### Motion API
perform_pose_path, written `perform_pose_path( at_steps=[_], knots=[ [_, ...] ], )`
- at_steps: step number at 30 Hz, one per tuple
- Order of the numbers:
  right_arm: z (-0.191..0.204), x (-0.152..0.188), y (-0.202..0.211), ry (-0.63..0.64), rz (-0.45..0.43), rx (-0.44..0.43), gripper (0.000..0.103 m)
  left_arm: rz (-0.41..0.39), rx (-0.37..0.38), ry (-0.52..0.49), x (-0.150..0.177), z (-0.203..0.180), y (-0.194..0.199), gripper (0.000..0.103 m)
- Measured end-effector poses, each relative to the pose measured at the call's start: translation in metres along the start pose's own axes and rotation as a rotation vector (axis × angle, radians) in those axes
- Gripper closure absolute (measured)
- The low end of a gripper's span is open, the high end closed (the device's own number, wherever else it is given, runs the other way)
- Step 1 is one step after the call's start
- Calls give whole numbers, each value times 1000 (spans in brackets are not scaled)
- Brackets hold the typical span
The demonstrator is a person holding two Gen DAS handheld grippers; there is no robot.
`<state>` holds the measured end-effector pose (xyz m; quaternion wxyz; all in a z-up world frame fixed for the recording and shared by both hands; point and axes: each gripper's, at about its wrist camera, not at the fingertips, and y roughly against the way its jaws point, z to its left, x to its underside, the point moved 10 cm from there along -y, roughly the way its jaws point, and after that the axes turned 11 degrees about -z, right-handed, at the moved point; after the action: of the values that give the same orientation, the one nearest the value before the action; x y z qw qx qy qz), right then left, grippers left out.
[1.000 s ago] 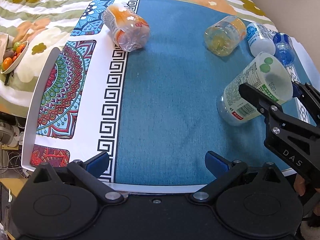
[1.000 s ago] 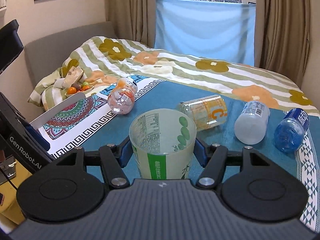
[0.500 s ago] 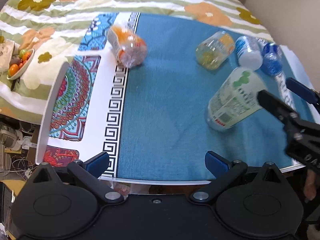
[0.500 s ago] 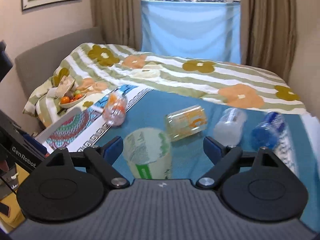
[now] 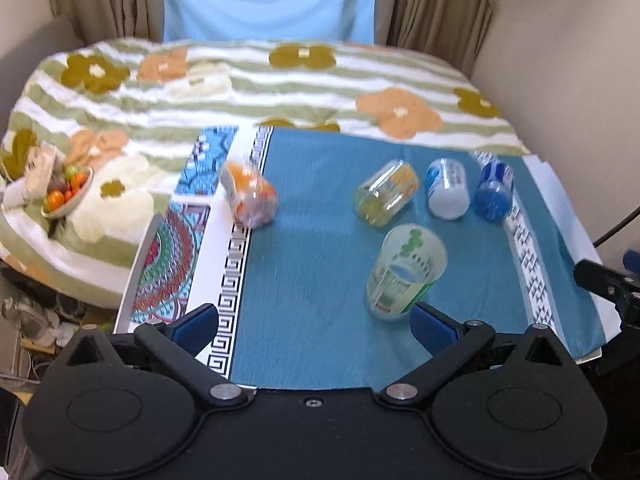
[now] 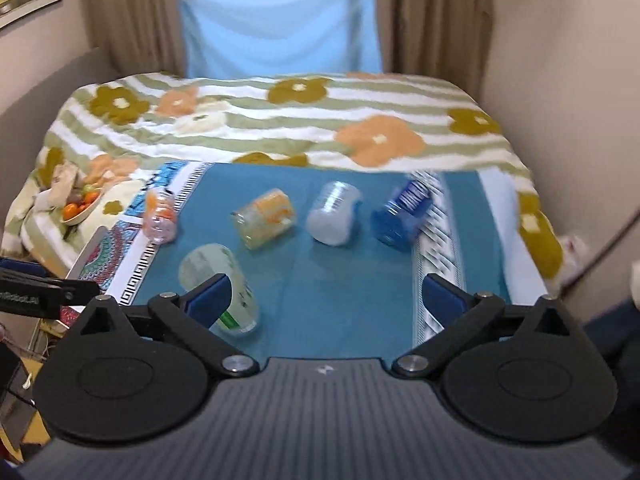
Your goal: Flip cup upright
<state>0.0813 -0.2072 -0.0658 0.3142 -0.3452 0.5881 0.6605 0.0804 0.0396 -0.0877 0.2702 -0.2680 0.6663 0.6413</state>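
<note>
Cup stands with its open mouth up on the blue cloth near the front edge of the surface, with four bottles lying on their sides behind it, so the flip looks done. Both the left hand-held gripper and the right hand-held gripper are wide open and hold nothing. To finish well, I would pull each one straight back and slowly, because a blue finger looks close to the cup and a bump could tip it.

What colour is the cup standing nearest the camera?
The cup is frosted white with green dots and a green band, clearest in the left wrist view.
</note>
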Motion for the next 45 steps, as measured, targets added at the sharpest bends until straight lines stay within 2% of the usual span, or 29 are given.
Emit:
perform_pose_path(
  at_steps=[9, 20, 45],
  knots=[
    [-22, 20, 20, -19, 31, 88, 0, -101, -27, -52, 4, -17, 21, 0],
    [-29, 33, 28, -26, 37, 116, 0, -126, -34, -77, 14, -25, 31, 0],
    [-27, 31, 34, -23, 31, 127, 0, -150, -37, -98, 12, -21, 39, 0]
  ],
)
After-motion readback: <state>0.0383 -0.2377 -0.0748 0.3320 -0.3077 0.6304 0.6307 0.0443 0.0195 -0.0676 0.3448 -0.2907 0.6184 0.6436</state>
